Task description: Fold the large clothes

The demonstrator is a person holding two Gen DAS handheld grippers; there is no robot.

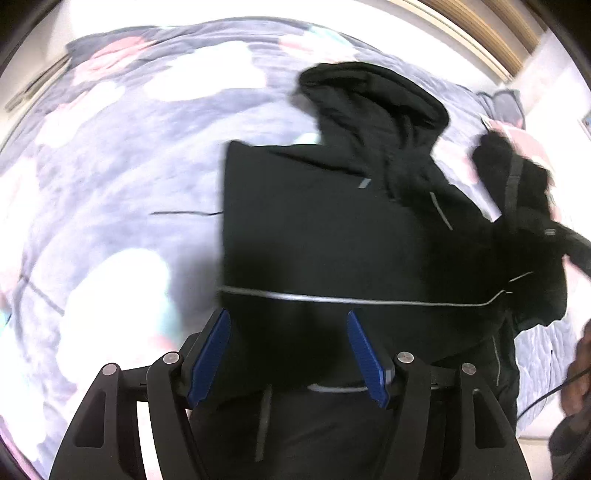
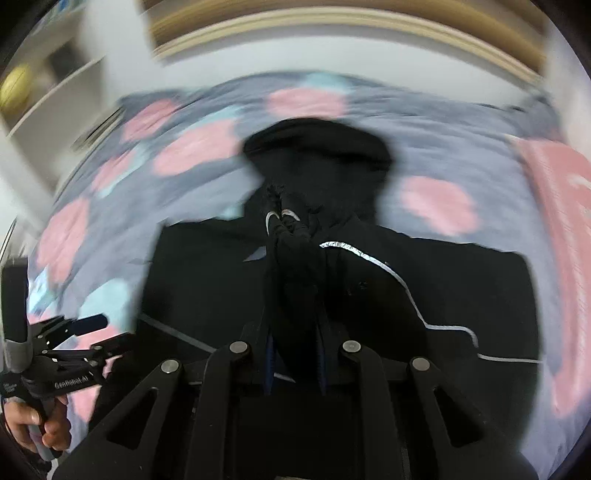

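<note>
A black hooded jacket (image 1: 332, 229) with thin silver piping lies on a bed, its hood at the far end. My left gripper (image 1: 288, 317) is open, its blue pads (image 1: 212, 350) spread apart just above the jacket's near hem, holding nothing. My right gripper (image 2: 295, 236) is shut on a bunched fold of the jacket (image 2: 424, 295) and holds it lifted above the body of the garment. In the left wrist view the right gripper shows at the right edge (image 1: 532, 221), wrapped in black cloth. In the right wrist view the left gripper (image 2: 92, 332) shows at the lower left.
The bed has a grey quilt (image 1: 129, 166) with pink and pale blue blobs. A pink pillow (image 2: 561, 240) lies at the right. A wooden headboard (image 2: 332, 22) and white wall stand behind. White shelves (image 2: 48, 85) stand at the left.
</note>
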